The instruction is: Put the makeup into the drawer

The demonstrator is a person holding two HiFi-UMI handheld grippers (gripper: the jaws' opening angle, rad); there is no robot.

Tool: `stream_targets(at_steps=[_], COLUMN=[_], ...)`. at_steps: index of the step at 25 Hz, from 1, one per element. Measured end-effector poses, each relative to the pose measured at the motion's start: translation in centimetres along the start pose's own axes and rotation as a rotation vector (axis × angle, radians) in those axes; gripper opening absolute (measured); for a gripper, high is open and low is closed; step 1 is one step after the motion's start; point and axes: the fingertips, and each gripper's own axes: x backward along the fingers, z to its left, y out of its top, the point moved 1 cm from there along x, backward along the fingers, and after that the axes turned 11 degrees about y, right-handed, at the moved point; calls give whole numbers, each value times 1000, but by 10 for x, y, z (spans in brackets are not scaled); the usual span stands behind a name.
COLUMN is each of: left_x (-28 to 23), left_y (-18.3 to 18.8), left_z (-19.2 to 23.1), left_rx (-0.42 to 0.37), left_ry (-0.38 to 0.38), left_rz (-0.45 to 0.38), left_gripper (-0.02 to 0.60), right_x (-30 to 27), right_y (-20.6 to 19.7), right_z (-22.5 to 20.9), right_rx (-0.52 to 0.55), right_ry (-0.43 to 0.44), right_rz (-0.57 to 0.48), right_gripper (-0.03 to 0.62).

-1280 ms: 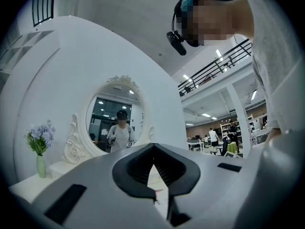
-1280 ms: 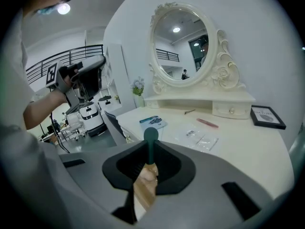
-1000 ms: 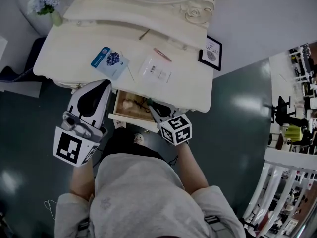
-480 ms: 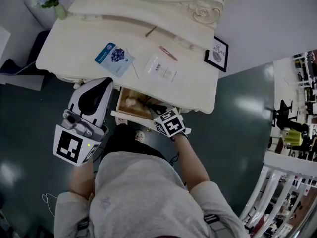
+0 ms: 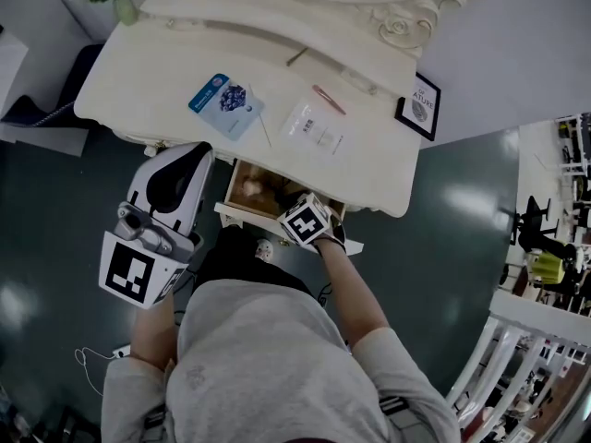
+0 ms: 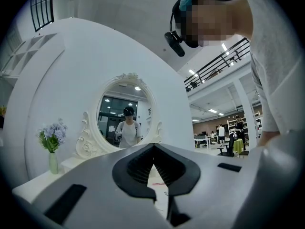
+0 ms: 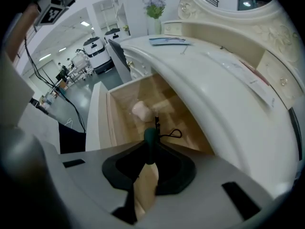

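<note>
From the head view I can't see the right gripper's (image 7: 150, 147) tips: its marker cube covers them and much of the open drawer (image 5: 245, 216), and the dressing table's (image 5: 166, 72) front edge overhangs the drawer's back. Its own view settles it. The tongs are clamped on a slim makeup stick (image 7: 147, 178) with a tan, smooth body and a rounded dark green end that pokes out past the tips, over the drawer's middle. I can't tell what kind of makeup it is.

The drawer is pale wood inside with a white front. A soft pink, rounded lump (image 7: 142, 110) lies near its back edge, and a thin black cord (image 7: 172, 133) with a loop lies just in front of that.

The table is glossy cream with carved scrolls. A blue packet (image 5: 226, 104) and a clear packet (image 5: 316, 129) lie near its front edge.

My right hand tips steeply down into the drawer. The left gripper (image 6: 153, 148) sits roughly level beside the table's left front corner, tongs together with nothing between them.
</note>
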Motion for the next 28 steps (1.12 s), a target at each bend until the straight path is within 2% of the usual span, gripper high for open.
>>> stream_targets(at_steps=[9,15,22,28], left_x=[1,0,-7,-11], left_y=[-8,-11,-13,-9], left_z=[14,21,21,18], left_rx=[2,0,0,-1], left_ry=[25,34,31,22], left_rz=[19,26,28,26], left_gripper=[14,14,14,14], right_x=[-22,-30,-32,-26], right_y=[-9,-15,-15,-11], right_z=[-8,-15,-15,-9], right_rx=[25,7,-30,-70], right_ry=[-28,-44,-9,35], right_rz=[155,201,182,114], right_gripper=[54,54,69,133])
